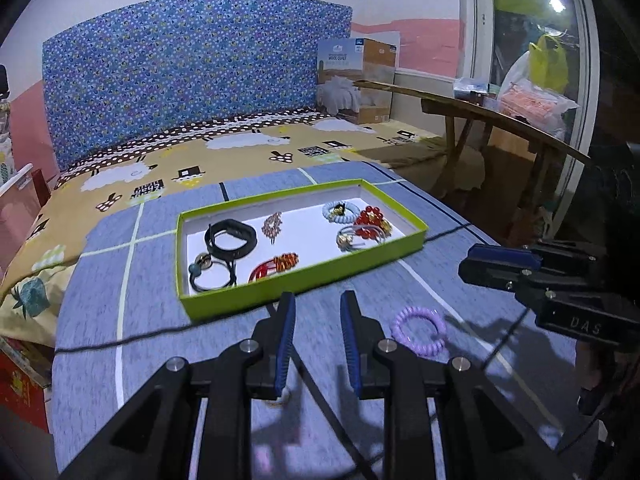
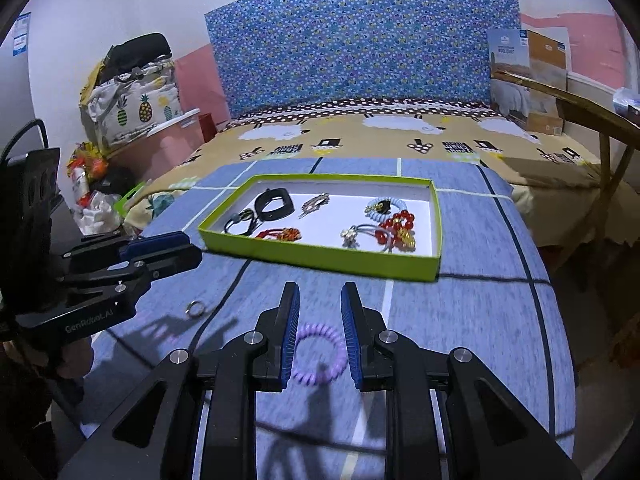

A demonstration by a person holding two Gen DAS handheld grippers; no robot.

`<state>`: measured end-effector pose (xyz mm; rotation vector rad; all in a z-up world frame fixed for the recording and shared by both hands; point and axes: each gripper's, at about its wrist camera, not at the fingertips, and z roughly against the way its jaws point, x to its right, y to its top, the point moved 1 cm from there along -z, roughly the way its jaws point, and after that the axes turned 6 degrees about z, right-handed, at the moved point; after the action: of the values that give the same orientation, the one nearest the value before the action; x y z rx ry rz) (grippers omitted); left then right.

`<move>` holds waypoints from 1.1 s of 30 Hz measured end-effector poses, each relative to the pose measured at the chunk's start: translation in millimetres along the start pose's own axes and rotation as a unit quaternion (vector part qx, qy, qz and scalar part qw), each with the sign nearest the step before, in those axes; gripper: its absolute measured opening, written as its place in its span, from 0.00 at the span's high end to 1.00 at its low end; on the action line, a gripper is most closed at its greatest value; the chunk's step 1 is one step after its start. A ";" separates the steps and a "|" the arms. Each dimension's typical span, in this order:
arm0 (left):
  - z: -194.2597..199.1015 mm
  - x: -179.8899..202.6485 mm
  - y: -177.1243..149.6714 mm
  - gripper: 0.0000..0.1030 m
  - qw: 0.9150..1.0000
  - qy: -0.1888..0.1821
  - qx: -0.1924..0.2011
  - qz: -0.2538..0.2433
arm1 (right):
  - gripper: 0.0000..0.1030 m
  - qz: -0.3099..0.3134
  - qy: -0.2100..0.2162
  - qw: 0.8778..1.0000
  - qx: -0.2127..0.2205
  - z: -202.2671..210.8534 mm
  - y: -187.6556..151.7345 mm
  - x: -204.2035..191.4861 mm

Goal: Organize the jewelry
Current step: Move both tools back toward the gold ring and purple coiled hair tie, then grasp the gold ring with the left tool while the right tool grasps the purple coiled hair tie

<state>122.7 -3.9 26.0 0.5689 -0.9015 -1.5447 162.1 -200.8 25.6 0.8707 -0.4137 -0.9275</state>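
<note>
A green-rimmed tray (image 1: 304,284) (image 2: 320,258) with a white floor holds several pieces: a black band (image 1: 232,236), red bead bracelet (image 1: 370,224), pale blue coil tie (image 1: 340,211). A purple coil hair tie (image 1: 419,330) (image 2: 318,354) lies on the blue cloth before the tray. My right gripper (image 2: 320,308) is open above it, the tie between the fingers. My left gripper (image 1: 318,312) is open and empty, left of the tie. A small metal ring (image 2: 195,308) lies on the cloth, below my left gripper (image 2: 176,248).
The blue checked cloth (image 2: 460,320) covers a table in front of a bed with a sheep-pattern sheet (image 1: 240,152). A black cable (image 1: 120,342) crosses the cloth. A wooden bench (image 1: 500,120) stands at the right. Bags are piled at the left (image 2: 128,92).
</note>
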 end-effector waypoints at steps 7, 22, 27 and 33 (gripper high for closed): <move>22.2 1.4 -22.0 0.76 1.000 0.002 0.005 0.004 | 0.79 -0.001 -0.004 1.000 -0.001 18.3 -20.3 -10.8; 20.9 -12.8 -45.9 0.72 0.999 0.020 -0.016 0.029 | 0.79 -0.016 -0.016 0.999 -0.037 13.5 -51.1 -5.1; 13.4 -18.0 -48.4 0.71 0.999 0.023 -0.026 0.039 | 0.78 -0.016 -0.015 0.999 -0.041 8.8 -50.3 -3.7; -1.9 -24.6 -51.2 0.68 0.997 0.032 -0.056 0.045 | 0.78 -0.016 -0.012 0.998 -0.051 -2.5 -48.8 -1.8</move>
<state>98.1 19.7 -19.5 0.4890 -0.7764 -1.4774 137.4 -212.9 -14.7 0.7750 -0.3707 -0.9812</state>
